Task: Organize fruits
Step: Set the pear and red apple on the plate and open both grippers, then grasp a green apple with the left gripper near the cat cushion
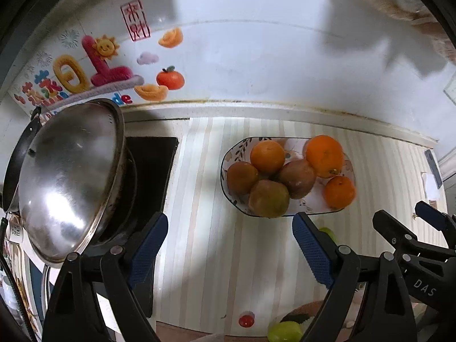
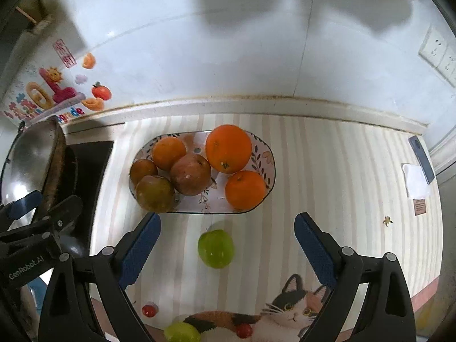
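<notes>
Your left gripper (image 1: pixel 229 238) hangs over the striped mat (image 1: pixel 199 256) with its jaws wide apart and nothing between them. Your right gripper (image 2: pixel 226 240) is spread just as wide, also holding nothing, and the green apple (image 2: pixel 216 248) lies on the mat between its fingers, touching neither.

Just beyond the apple sits the plate (image 2: pixel 265 154), an oval one with a leaf pattern. On it are three oranges: a big one (image 2: pixel 228 148) at the far right, a smaller one (image 2: pixel 245 189) near it at the right end, and a third (image 2: pixel 168 152) at the far left. Three brownish fruits crowd the left half, the reddest (image 2: pixel 190 174) in the middle, touching its neighbours.

At the near edge of the mat, by the printed cat (image 2: pixel 293 307), you have another green fruit (image 2: pixel 182 332), partly cut off by the frame, and two small red fruits (image 2: pixel 148 310), one on each side of it.

Left of the mat, a steel lid (image 1: pixel 68 176) leans tilted on a dark pan on the stove (image 1: pixel 154 165).
</notes>
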The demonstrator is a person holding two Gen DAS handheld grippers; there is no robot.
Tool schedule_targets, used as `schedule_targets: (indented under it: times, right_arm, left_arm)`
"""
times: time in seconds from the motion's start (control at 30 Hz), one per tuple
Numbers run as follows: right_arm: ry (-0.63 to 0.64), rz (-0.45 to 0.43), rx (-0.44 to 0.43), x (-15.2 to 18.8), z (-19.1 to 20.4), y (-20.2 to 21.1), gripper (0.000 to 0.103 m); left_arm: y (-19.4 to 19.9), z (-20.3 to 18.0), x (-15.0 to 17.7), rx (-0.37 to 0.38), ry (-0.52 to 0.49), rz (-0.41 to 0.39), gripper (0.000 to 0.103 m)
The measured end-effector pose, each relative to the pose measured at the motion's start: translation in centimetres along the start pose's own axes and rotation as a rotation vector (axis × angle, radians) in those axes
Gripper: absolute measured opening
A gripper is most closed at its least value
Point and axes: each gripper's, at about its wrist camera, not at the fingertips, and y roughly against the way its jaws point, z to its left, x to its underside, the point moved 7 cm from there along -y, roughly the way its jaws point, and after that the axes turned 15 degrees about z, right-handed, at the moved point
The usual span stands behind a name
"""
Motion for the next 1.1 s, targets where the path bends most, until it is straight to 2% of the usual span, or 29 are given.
schedule_targets:
  times: [0.3,0.53,0.6,0.67,0.8,0.93,1.1]
  right_arm:
    - [-0.009,-0.098,0.011,3.1,0.3,5.0,0.097]
    - [-0.022,-0.149,-0.016,5.6,0.6,8.1,0.097]
    - [-0.038,-0.151,-0.027,6.4,0.2,8.3,0.1]
    - [-0.06,-0.141,-0.063,7.3,-0.3,8.0,0.101]
    - [-0.11,-0.062,-0.104,9.5,-2.4,5.5,0.101]
    - [-0.175,0.024,-0.134,12.5,-5.0,2.0,0.101]
    - [-0.258,0.112,-0.164,16.0,-7.7,-1.8,0.101]
  left_arm:
    - [3.9,-0.5,2.8,0.015,-0.02,-0.078,0.089]
    - [5.7,-0.6,4.9,0.049,-0.027,-0.097,0.089]
    - [5.7,-0.8,5.6,0.068,-0.03,-0.09,0.089]
    - [5.0,-1.2,6.5,0.089,-0.039,-0.061,0.097]
    - [2.1,-2.9,8.7,0.108,-0.088,0.03,0.099]
    - [-3.5,-5.5,12.4,0.135,-0.162,0.207,0.099]
    - [-10.1,-8.0,16.5,0.155,-0.187,0.413,0.099]
